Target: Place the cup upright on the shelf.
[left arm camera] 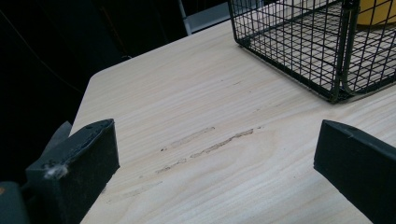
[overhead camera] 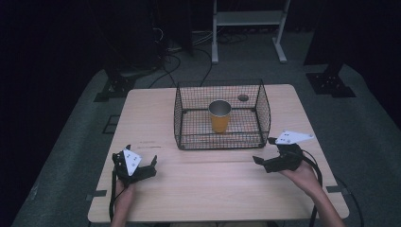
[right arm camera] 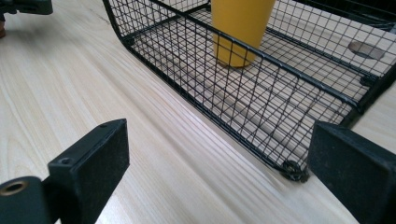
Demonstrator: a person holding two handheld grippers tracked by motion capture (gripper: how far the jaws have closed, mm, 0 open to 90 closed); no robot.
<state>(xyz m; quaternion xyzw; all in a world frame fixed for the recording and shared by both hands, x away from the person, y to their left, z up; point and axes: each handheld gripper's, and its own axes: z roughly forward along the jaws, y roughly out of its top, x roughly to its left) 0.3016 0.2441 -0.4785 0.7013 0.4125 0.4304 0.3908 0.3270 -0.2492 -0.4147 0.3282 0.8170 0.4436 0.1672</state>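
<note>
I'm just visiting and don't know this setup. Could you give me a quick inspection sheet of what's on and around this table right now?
Surface: light wooden table, faint scuff marks near the left side.
Job's things: yellow cup upright inside the black wire basket.
Clutter: small round dark mark on the table behind the basket.
Grippers: left gripper open, holding nothing; right gripper open, holding nothing, close to the basket's front right corner.
Cables: one trails from each gripper; more lie on the floor beyond the table.
Surroundings: grey floor, white frame, dark stands.
</note>
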